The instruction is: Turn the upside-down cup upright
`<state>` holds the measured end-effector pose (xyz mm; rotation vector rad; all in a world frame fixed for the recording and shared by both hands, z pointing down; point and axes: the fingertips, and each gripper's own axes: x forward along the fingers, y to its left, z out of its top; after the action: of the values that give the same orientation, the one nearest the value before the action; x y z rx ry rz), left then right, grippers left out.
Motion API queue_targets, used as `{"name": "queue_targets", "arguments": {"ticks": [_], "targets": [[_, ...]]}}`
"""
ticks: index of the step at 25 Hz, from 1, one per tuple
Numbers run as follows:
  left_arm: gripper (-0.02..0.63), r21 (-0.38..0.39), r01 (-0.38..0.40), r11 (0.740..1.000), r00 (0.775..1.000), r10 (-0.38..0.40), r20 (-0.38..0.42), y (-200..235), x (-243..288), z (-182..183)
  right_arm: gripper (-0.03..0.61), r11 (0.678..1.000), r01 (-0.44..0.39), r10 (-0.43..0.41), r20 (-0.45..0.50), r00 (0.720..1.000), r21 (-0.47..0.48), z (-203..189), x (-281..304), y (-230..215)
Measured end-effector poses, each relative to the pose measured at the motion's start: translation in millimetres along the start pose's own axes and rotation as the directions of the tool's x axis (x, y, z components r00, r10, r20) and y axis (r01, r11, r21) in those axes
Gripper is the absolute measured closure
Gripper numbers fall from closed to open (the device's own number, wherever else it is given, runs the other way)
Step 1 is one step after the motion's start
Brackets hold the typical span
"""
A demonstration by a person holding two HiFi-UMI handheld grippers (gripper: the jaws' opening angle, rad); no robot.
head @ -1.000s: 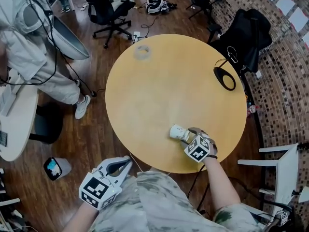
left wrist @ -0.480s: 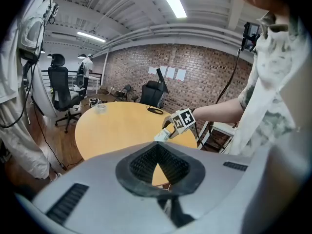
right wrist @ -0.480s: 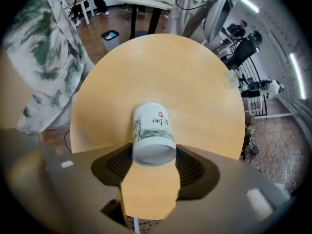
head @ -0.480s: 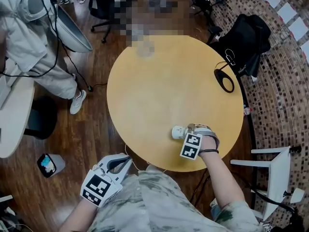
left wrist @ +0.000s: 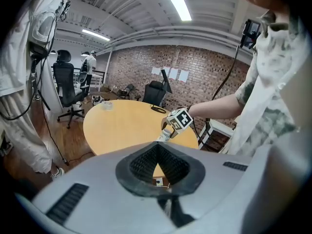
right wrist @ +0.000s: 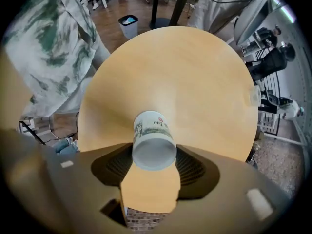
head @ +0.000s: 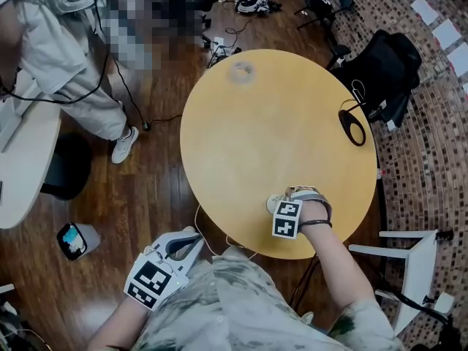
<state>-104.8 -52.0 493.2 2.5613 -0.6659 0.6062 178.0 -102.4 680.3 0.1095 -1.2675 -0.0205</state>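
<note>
A white paper cup with green print (right wrist: 152, 135) sits between the jaws of my right gripper (right wrist: 154, 156), which is shut on it. Its wide end faces the camera and its narrow end points out over the round yellow table (head: 270, 123). In the head view the cup (head: 275, 203) peeks out left of the right gripper (head: 284, 200) near the table's front edge, mostly hidden by the marker cube. My left gripper (head: 191, 238) hangs off the table by my torso, jaws together and empty. The left gripper view shows its tips (left wrist: 157, 147) and, farther off, the cup (left wrist: 165, 133).
A clear ring-shaped object (head: 240, 70) lies at the table's far edge and a black loop (head: 352, 130) at its right edge. A black chair (head: 384, 68) stands beyond the table, a white chair (head: 409, 258) at right. A person (head: 66, 57) stands at left.
My right gripper has turned with the cup, which now shows less from under the marker cube. The head view has shifted so the table sits further right. The left gripper has stayed put.
</note>
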Motion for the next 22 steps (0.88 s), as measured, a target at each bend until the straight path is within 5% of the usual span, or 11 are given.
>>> {"name": "queue_targets", "arguments": {"ticks": [8,14,18,22], "targets": [[0.607,-0.006,0.035,0.999,0.999,-0.035,-0.010,14,-17,-12,0.280,0.998,-0.021,0.020,0.015,1.000,0.052,6,2,5],[0.606,0.011,0.108,0.994,0.994,-0.108,-0.029,29,-28,-20,0.219,0.974,-0.016,0.005,0.052,0.999,0.225,0,-17,9],[0.607,0.056,0.204,0.977,0.978,-0.201,-0.055,29,-23,-23,0.232,0.883,-0.024,-0.038,0.122,0.992,0.469,-6,-53,28],[0.607,0.087,0.295,0.952,0.954,-0.287,-0.089,18,-7,-33,0.237,0.727,-0.055,-0.138,0.224,0.965,0.684,-6,-97,62]]}}
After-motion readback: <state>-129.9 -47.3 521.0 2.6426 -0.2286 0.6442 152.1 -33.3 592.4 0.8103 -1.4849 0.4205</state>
